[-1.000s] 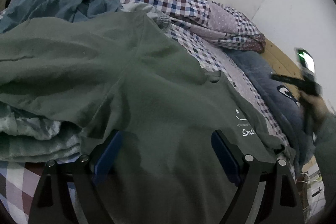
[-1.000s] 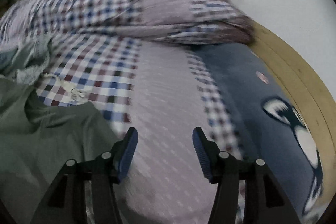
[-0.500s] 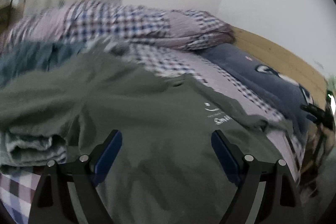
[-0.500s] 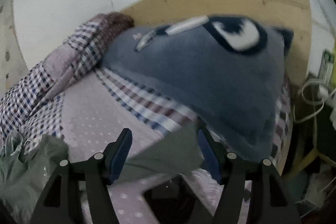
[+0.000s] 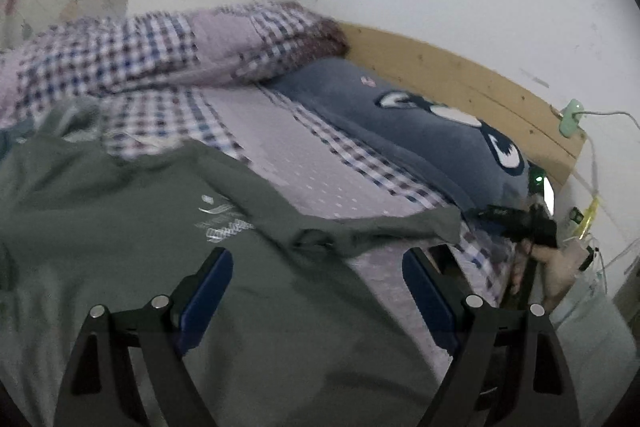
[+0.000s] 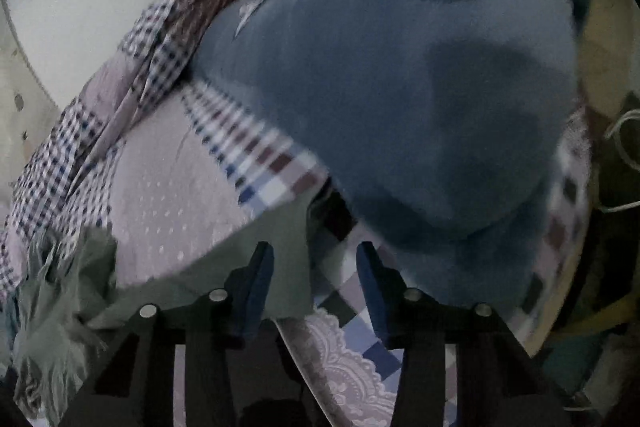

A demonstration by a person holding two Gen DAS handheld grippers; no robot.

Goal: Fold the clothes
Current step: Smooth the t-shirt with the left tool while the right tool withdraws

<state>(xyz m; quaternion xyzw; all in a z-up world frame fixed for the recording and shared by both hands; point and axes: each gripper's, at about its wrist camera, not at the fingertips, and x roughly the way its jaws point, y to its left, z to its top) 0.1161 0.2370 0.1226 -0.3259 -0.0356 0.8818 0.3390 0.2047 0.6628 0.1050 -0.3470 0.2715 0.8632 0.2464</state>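
The white print (image 5: pixel 222 223) on the green T-shirt (image 5: pixel 120 235) is blurred, so its words cannot be read. The shirt is cut off by the left and lower edges of the left wrist view. In the right wrist view the grey pillow (image 6: pixel 400 99) is smeared by motion, and the crumpled cloth (image 6: pixel 52 291) at the left edge is too blurred to identify.

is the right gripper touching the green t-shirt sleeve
Cannot tell. In the right wrist view the dark green cotton t-shirt sleeve lies between the right gripper's open jaws, overlapping the left one, but blur hides whether it rests on it or lies beneath.
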